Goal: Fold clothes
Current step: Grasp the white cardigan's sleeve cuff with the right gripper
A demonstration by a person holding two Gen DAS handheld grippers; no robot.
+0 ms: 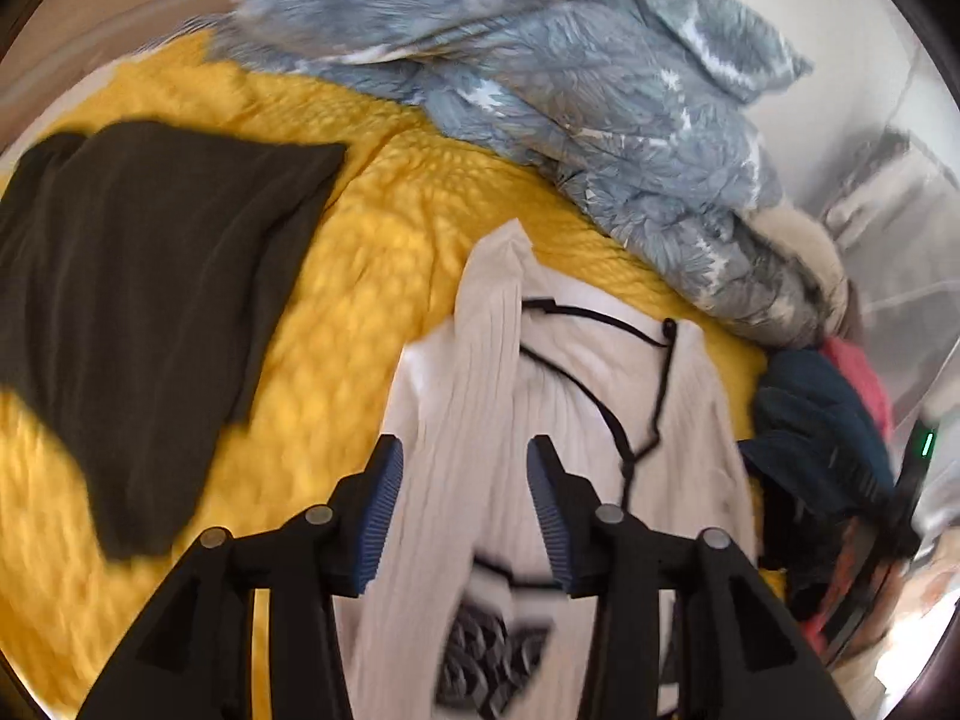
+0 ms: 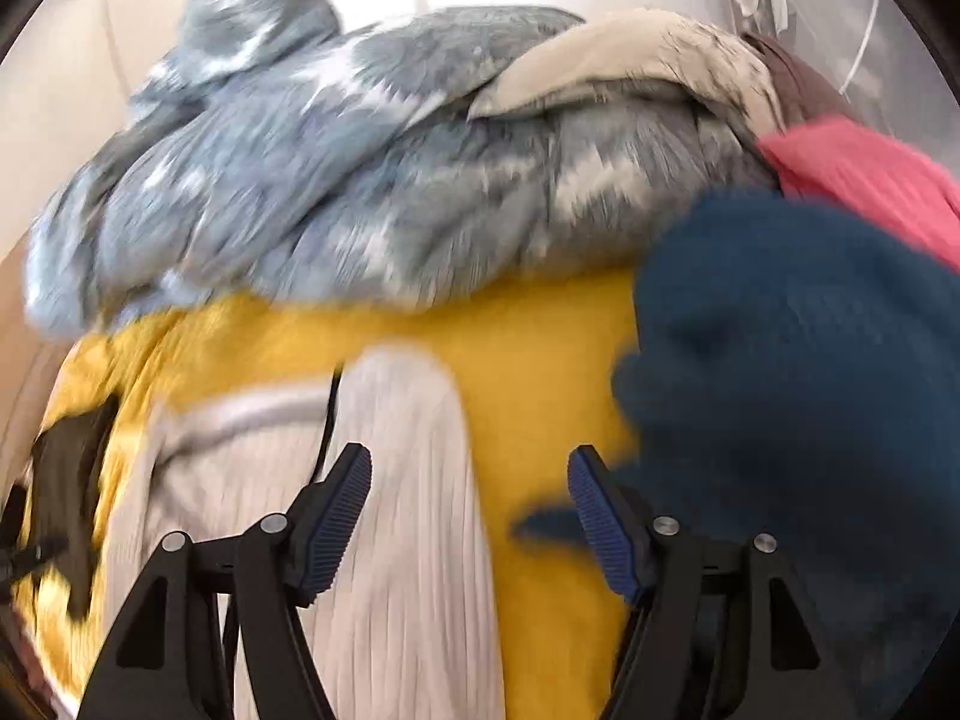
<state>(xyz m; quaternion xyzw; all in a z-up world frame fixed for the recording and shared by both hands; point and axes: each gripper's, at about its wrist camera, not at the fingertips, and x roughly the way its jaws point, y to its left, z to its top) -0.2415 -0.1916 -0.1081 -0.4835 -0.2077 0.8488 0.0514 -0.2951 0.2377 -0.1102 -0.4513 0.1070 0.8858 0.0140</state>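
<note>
Both grippers hang over a white ribbed garment (image 1: 474,396) spread on the yellow quilted bedcover (image 1: 372,228); left gripper (image 1: 465,480) and right gripper (image 2: 471,489) each have jaws apart, gripping nothing. Dark folded garment (image 1: 150,300) lies left, blue-grey duvet (image 1: 540,90) bunched behind, teal garment (image 2: 810,390) beside the right gripper

Yellow bedspread (image 1: 384,228), blue-grey patterned duvet (image 1: 540,78)
</note>
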